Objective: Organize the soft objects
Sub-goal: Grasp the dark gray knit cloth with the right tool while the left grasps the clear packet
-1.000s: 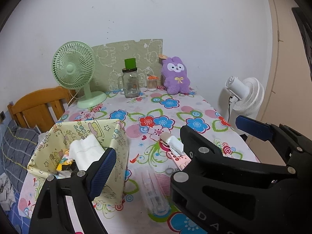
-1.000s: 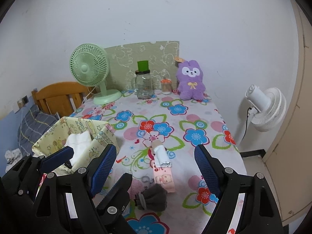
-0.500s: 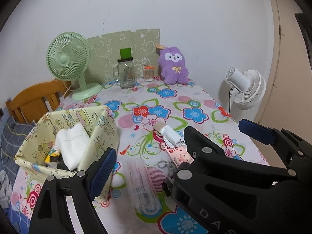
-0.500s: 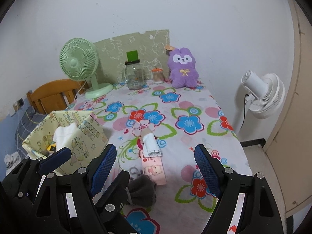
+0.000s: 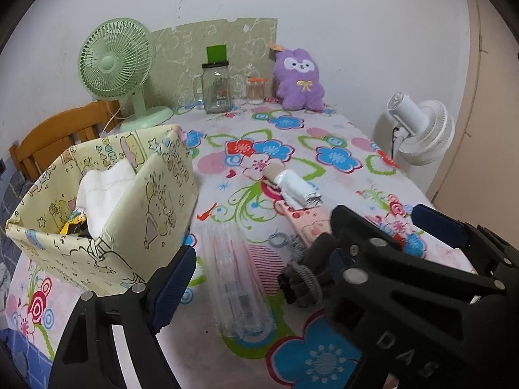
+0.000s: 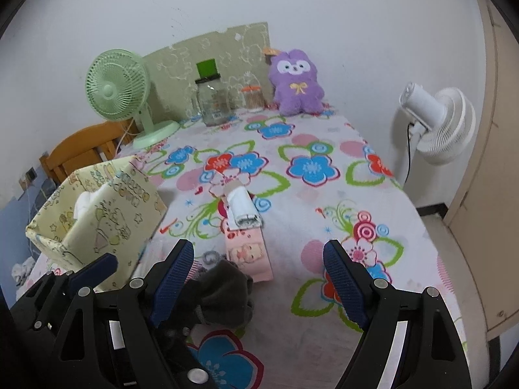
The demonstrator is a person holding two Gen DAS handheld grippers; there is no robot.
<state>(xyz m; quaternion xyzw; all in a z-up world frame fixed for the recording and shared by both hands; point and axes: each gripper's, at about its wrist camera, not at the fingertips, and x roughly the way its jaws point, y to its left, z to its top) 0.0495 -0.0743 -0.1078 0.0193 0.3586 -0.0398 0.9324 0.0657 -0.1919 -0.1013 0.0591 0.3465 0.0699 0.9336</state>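
Soft things on a flowered bench (image 6: 382, 194), two hand-held grippers over them.
From left: yellow fabric bin (image 6: 107, 207); left hand-held gripper (image 5: 256, 269), jaws wide and closing slightly, perhaps over a clear tube; dark sock (image 6: 223, 295); white roll (image 6: 241, 207); right hand-held gripper (image 6: 259, 278), wide, empty.

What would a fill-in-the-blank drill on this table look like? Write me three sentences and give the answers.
1. The plush rabbit at the far edge of the table is coloured ____.
2. The white rolled cloth lies partly on a flat ____ cloth.
3. The patterned fabric box stands on the same side of the table as the ____ desk fan.

Answers: purple; pink; green
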